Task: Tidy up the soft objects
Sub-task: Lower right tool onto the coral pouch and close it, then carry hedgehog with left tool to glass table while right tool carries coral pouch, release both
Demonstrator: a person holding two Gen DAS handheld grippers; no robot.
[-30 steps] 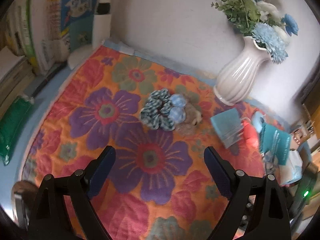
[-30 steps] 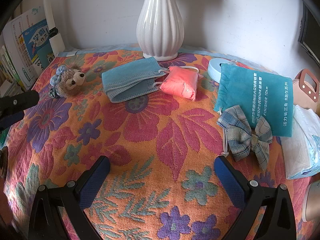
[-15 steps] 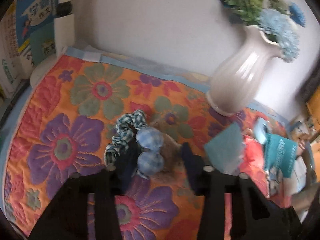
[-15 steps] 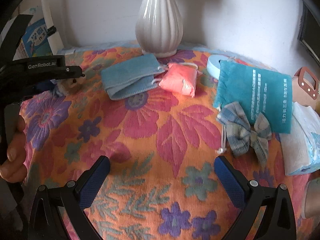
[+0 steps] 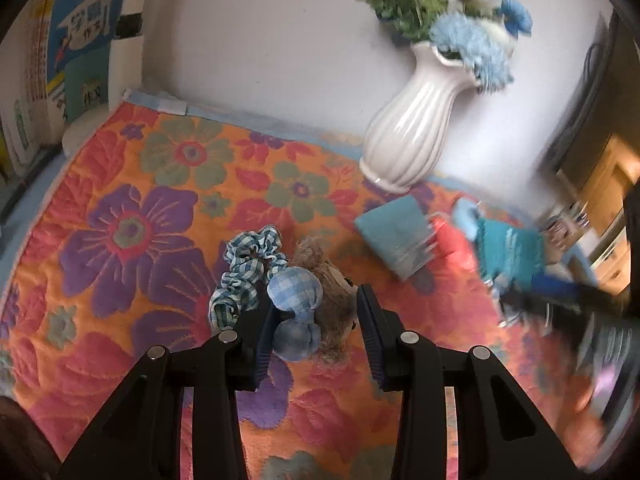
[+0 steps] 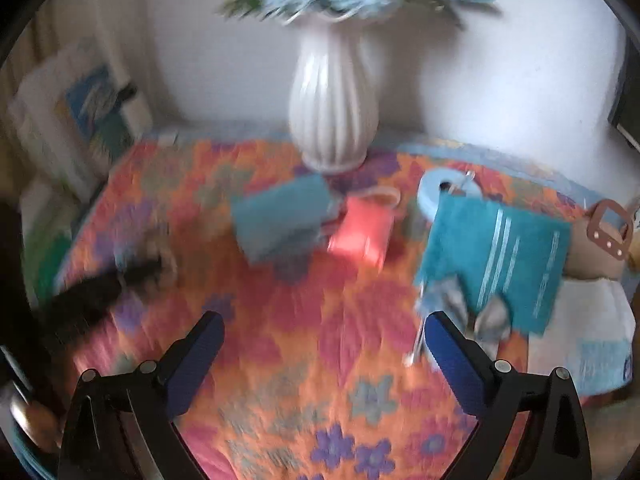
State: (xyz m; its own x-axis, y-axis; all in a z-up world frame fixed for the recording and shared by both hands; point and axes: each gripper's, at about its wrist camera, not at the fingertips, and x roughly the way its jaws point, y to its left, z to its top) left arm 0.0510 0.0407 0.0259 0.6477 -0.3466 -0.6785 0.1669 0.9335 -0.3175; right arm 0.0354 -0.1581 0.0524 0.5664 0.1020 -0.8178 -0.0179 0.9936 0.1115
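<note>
My left gripper [image 5: 318, 332] is shut on a small brown plush bear with a blue checked bow [image 5: 304, 308], its pads on either side of the toy on the flowered cloth. A blue-and-white checked scrunchie [image 5: 246, 266] lies against the bear's left side. My right gripper [image 6: 324, 354] is open and empty above the cloth; its view is blurred. A blue face mask [image 6: 280, 220], a coral pouch [image 6: 362, 234], a teal drawstring bag [image 6: 504, 256] and a plaid bow [image 6: 468, 308] lie ahead of the right gripper.
A white ribbed vase [image 5: 412, 132] with blue flowers stands at the back by the wall. Books [image 5: 76, 52] lean at the back left. A pale blue tape roll [image 6: 444, 188], a tissue pack [image 6: 588, 340] and a tan bag [image 6: 600, 248] sit at the right.
My left gripper has moved forward to the bear and closed on it. My right gripper has swung and pulled back, blurring its view; it stays open.
</note>
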